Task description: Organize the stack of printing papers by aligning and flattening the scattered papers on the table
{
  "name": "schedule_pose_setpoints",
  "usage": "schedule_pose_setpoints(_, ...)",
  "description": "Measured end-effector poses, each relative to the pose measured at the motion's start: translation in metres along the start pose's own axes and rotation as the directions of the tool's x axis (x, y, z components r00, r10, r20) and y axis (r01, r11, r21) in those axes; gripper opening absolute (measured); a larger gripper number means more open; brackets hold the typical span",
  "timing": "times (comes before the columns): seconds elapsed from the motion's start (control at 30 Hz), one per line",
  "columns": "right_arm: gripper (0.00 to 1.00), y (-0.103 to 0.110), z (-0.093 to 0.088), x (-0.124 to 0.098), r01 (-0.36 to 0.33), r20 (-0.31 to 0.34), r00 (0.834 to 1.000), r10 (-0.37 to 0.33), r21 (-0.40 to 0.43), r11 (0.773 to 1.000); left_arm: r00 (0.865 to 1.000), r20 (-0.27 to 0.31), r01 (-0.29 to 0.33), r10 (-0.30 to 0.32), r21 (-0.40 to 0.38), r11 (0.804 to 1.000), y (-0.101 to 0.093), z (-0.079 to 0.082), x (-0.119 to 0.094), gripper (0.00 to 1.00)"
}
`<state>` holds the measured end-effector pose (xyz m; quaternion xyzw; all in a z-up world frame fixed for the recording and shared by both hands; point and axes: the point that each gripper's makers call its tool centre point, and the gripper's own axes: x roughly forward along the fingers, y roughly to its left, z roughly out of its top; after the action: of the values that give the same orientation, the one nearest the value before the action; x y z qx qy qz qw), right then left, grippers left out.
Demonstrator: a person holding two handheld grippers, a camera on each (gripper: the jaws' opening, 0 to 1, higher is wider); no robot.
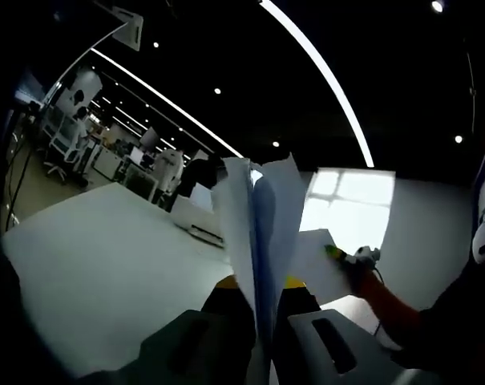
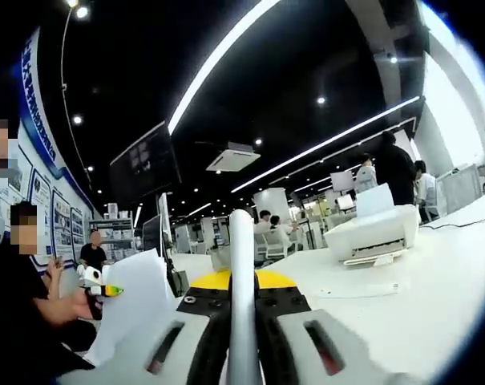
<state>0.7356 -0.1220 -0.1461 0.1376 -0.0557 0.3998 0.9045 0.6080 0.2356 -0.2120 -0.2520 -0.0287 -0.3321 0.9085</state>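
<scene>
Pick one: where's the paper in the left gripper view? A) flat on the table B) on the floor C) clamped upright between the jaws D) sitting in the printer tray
C: the sheets of paper rise edge-on from between the left gripper's closed jaws, fanning apart at the top, lifted off the white table.

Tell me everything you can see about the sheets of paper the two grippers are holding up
The papers are thin white sheets, held upright off the white table. In the left gripper view they rise from between the left gripper jaws, fanned apart and uneven at the top, with one sheet splaying out to the side. In the right gripper view the same papers appear edge-on as a narrow white strip pinched in the right gripper. They look unaligned, not flattened.
</scene>
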Motion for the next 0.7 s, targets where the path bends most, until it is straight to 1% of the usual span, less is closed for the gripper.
schedule_pose_setpoints(0.1,0.04,-0.001,0.008,-0.001,0.008,0.010,1.000,-0.007,-0.017,1.000,1.000,0.000,-0.001,0.001,0.000,1.000,0.000,-0.001,0.001,0.06)
schedule_pose_setpoints(0.23,0.04,0.003,0.019,-0.001,0.001,0.031,1.000,-0.001,-0.022,1.000,1.000,0.006,-0.006,0.006,-0.003,1.000,0.001,0.000,0.002,0.06)
schedule_pose_setpoints(0.7,0.03,0.036,0.048,0.001,-0.069,0.086,0.994,0.073,-0.048,0.996,0.999,0.020,-0.034,0.034,-0.013,0.999,0.004,-0.003,0.006,0.06)
